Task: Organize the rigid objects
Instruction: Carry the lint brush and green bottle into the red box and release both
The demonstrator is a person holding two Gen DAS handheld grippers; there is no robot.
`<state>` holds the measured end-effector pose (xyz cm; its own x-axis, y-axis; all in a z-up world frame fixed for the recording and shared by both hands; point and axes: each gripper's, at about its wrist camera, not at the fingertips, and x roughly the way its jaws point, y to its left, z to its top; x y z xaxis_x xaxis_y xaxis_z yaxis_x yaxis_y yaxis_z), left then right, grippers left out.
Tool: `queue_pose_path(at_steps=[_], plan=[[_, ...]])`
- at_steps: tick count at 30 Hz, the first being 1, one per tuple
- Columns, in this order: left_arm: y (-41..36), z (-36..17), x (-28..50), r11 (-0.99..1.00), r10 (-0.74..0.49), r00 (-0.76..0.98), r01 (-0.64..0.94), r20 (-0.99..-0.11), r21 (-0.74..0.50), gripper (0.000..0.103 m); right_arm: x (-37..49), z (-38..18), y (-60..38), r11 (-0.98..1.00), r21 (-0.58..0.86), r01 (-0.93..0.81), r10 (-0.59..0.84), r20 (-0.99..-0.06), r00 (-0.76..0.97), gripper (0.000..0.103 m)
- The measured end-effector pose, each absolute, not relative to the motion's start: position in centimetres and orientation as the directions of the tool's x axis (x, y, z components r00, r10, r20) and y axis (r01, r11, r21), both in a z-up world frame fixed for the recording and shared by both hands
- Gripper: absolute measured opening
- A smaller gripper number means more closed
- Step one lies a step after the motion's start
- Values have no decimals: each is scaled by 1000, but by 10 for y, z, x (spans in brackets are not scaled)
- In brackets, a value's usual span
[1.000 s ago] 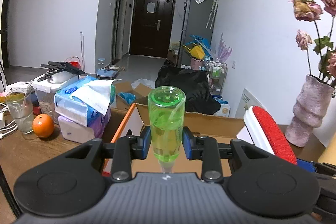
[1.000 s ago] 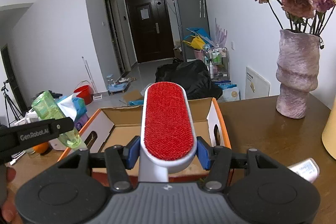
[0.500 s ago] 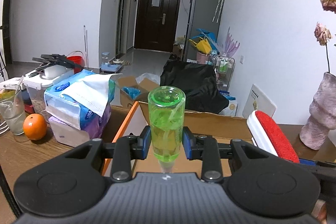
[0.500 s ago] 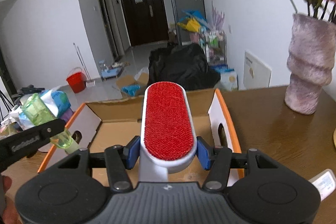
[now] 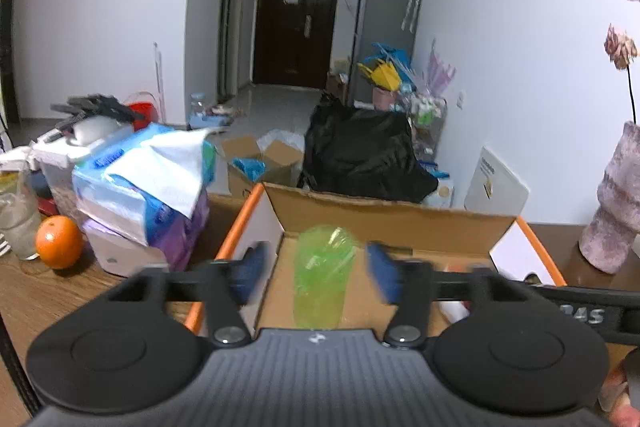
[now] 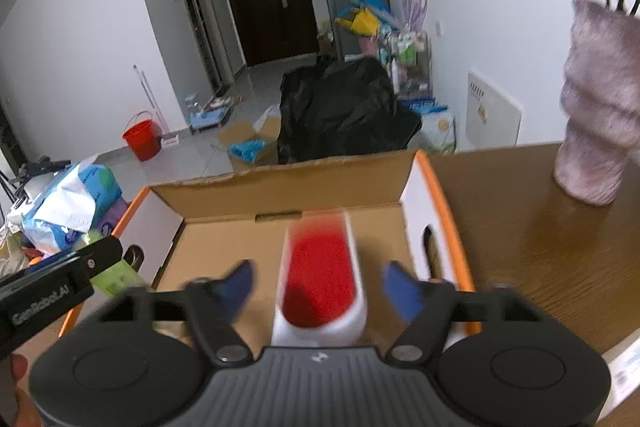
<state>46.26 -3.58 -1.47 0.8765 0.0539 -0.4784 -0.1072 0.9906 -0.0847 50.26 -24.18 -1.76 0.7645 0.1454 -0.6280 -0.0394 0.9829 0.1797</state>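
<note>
Left claw (image 5: 318, 273) opening, blue pads clear of the green bottle (image 5: 320, 277) between them, blurred over the cardboard box (image 5: 384, 211). Right claw (image 6: 318, 289) opening too, pads apart from the red-faced lint brush (image 6: 320, 279), likewise blurred above the box floor. Box on the wooden counter (image 6: 532, 227), beside a pink vase (image 6: 596, 131). Tissue packs (image 5: 140, 187) and an orange (image 5: 59, 242) left of the box.

Both grippers, left gripper (image 5: 316, 267) and right gripper (image 6: 318, 285), are black with blue pads and ribbed bodies.
</note>
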Motion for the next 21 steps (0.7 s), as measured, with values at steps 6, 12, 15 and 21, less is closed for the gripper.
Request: queue_pose_path(at_steps=[6, 12, 15, 21], plan=[[-35, -8, 454, 990, 81, 883, -127, -463, -68, 103, 493, -8, -248, 986, 167, -23, 121, -604, 788, 91], [-34, -7, 452, 989, 95, 879, -137, -467, -59, 103, 488, -7, -250, 987, 156, -25, 114, -595, 796, 99], [-33, -6, 450, 988, 97, 876, -140, -473, -58, 103, 485, -6, -251, 988, 153, -33, 118, -587, 801, 100], [-33, -7, 446, 989, 99, 872, -141, -479, -52, 103, 478, -5, -250, 989, 139, -44, 117, -582, 805, 101]])
